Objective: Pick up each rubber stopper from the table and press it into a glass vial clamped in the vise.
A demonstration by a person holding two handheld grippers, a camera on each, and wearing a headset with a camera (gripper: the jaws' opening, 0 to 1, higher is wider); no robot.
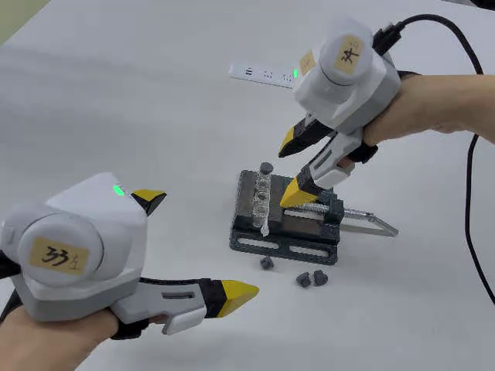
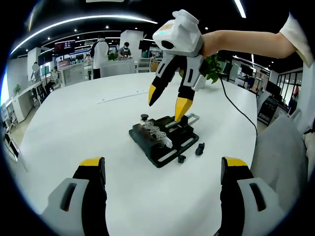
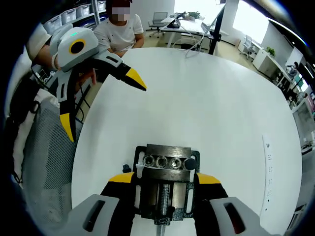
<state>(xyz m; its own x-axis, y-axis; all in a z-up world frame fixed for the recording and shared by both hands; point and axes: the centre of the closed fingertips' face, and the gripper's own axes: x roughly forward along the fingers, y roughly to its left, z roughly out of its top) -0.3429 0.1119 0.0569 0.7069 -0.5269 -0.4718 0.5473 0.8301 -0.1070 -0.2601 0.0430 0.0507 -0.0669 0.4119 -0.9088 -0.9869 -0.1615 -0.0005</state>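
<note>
A black vise [image 1: 288, 230] stands mid-table and clamps a row of glass vials [image 1: 262, 202]. The far vial carries a dark rubber stopper [image 1: 266, 168]; the other vials [image 3: 161, 161] are uncapped. Three loose stoppers lie in front of the vise [image 1: 267, 263] [image 1: 304, 280] [image 1: 319, 277]. My right gripper [image 1: 292, 168] hovers over the vise, open and holding nothing, its jaws either side of the vise [image 3: 165, 194] in its own view. My left gripper [image 1: 193, 246] is near the front left, open and holding nothing, well short of the vise [image 2: 162, 137].
A white power strip [image 1: 263, 75] lies at the back of the white table. A black cable [image 1: 468, 170] trails down the right side. The vise's screw handle [image 1: 371, 220] sticks out to the right. A seated person [image 3: 118, 29] is beyond the table.
</note>
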